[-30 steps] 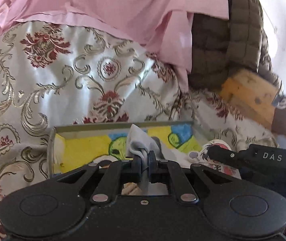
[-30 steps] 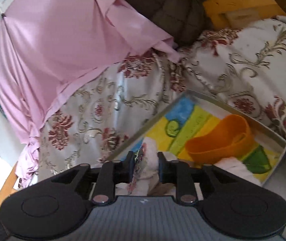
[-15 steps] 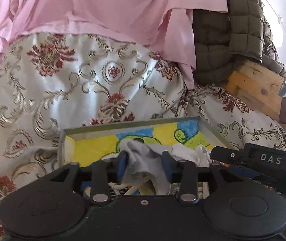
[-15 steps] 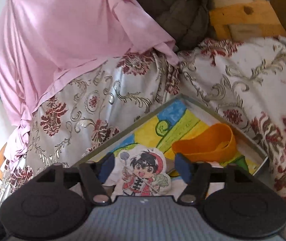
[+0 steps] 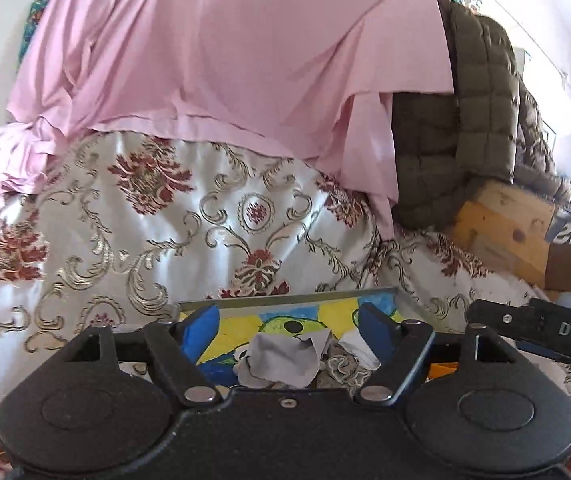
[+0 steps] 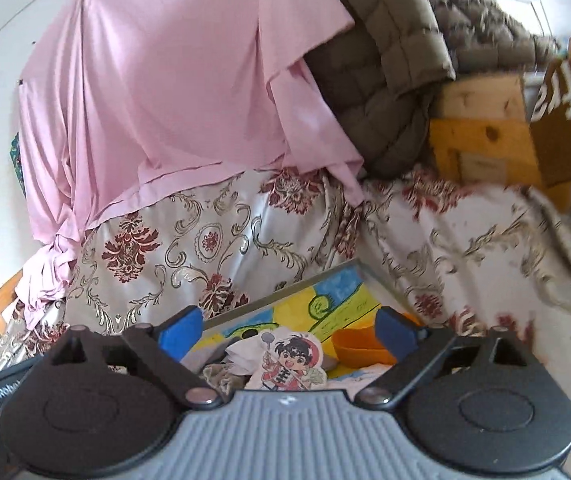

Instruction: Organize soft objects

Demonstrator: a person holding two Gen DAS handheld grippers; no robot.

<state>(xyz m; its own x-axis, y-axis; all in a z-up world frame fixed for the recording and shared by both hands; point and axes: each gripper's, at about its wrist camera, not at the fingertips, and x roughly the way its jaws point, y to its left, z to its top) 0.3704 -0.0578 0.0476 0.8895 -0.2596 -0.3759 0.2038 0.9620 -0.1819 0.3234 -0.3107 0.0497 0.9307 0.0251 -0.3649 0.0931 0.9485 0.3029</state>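
From the left, the left gripper (image 5: 287,326) is spreading its blue-padded jaws wide, nothing pinched; a crumpled grey cloth (image 5: 281,358) lies below the gap in a shallow tray (image 5: 285,299), bunched with no clear long axis. The tray rests on a floral bedspread (image 5: 133,248), its painted floor showing yellow and blue. The right gripper (image 6: 289,326) is likewise opening and empty; under it lies a cartoon-boy plush (image 6: 291,362), head pointing away, beside an orange band (image 6: 355,346).
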